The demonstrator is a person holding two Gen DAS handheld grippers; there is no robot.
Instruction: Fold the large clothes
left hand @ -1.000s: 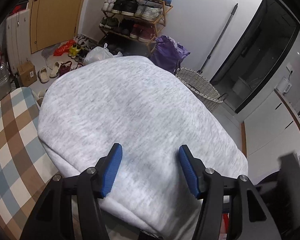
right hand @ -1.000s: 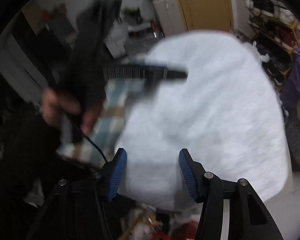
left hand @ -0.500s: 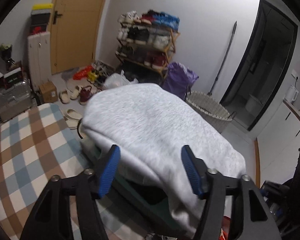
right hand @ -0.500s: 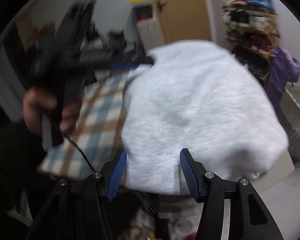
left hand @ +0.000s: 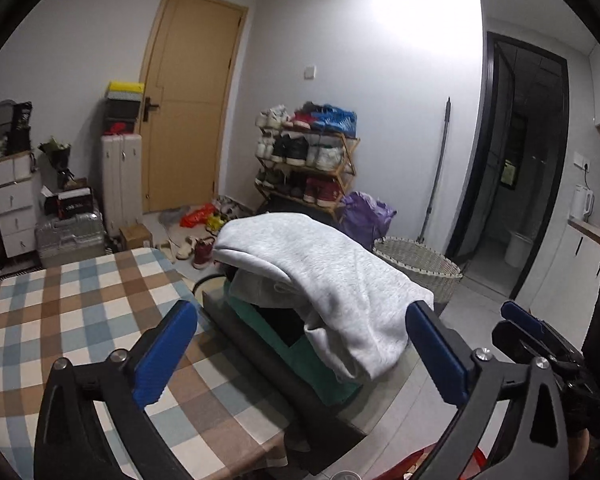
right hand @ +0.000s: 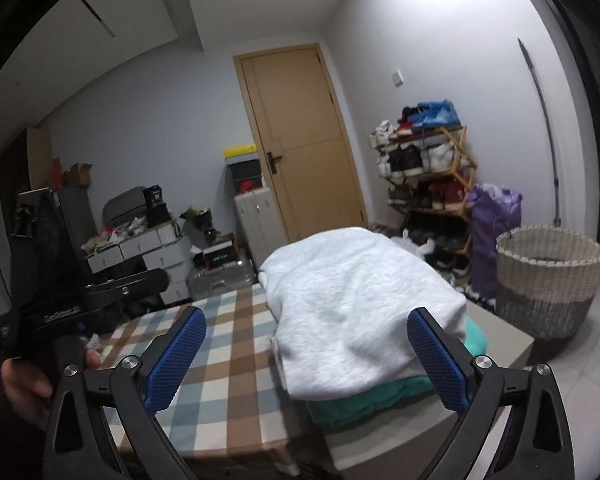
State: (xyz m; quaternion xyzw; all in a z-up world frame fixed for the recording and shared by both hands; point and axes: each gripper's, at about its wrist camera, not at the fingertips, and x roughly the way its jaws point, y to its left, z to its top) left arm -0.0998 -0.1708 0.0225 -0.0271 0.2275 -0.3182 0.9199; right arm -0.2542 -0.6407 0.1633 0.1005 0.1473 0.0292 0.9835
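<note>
Your left gripper (left hand: 300, 354) and right gripper (right hand: 306, 358) have both just been opening, and now each one's blue-padded jaws stand wide apart with nothing pinched between them. The folded light grey fleece sweatshirt (left hand: 328, 280) (right hand: 360, 308) sits on top of a stack of clothes, with a teal green garment (left hand: 312, 356) (right hand: 380, 398) under it, just off the far edge of the brown-and-blue checked tablecloth (left hand: 60, 312) (right hand: 228, 344). You're clear of the fabric.

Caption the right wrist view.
Open right gripper faces a folded light-grey fleece sweatshirt atop a green garment.
</note>
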